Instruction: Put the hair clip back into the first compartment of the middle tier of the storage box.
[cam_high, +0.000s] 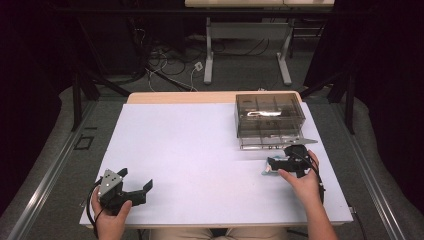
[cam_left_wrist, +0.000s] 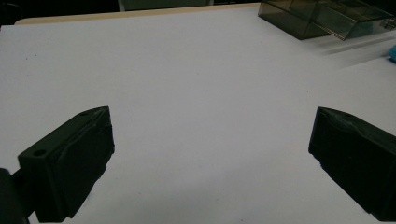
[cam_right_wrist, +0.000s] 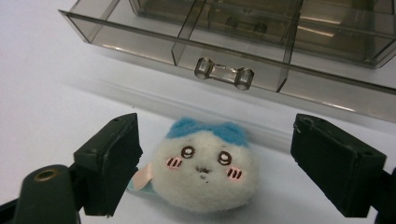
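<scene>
Right gripper view: jaws spread wide around a plush toy (cam_right_wrist: 204, 171).
Right gripper (cam_right_wrist: 215, 161) grips nothing, toy just before the drawer box (cam_right_wrist: 280, 42); left gripper (cam_left_wrist: 210, 158) gapes empty, well apart from it.

Black left gripper (cam_high: 136, 187) (grey three-cornered plate on top), black right gripper (cam_high: 280, 163), blocky jaws, trailing cables

Overhead light is flooding the white table (cam_high: 200, 150) while the surroundings are sitting in darkness. Glare is streaking the smoky drawer box (cam_high: 270, 120) near the far right corner. Its edge is blurring in the left gripper view; shadows are falling soft.
</scene>
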